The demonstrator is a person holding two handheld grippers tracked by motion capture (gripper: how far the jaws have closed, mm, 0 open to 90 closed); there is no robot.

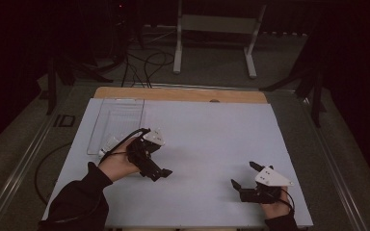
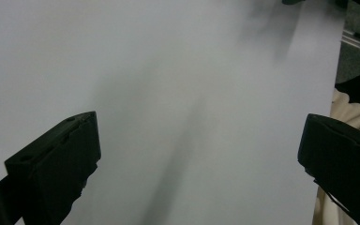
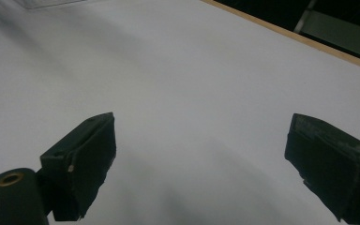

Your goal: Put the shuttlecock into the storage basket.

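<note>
The left black two-jaw gripper (image 1: 163,173), held in the person's left hand (image 1: 118,164), hovers over the left half of the desk, its jaws pointing toward the near right. In the left gripper view (image 2: 199,154) its jaws stand spread wide with nothing between them, and bare white surface lies beyond them. A black cable (image 1: 125,139) loops up from this gripper over the hand, and a grey three-cornered plate (image 1: 154,136) sits on top.

Just beyond the left hand, toward the desk's far-left corner, lies a clear, flat rectangular plastic tray (image 1: 118,120), its long side running along the left edge. Its near end is right beside the hand; whether they touch I cannot tell.

The right black two-jaw gripper (image 1: 244,174), held in the person's right hand (image 1: 275,208), sits low near the desk's near-right corner, its jaws pointing toward the left. In the right gripper view (image 3: 201,159) its jaws are also spread wide and hold nothing. The far edge of the desk shows there as a strip of bare wood (image 3: 290,35).

The two grippers are well apart, with open white sheet (image 1: 207,139) covering the desk between them. A wooden strip (image 1: 180,94) shows along the far edge in the high view.
</note>
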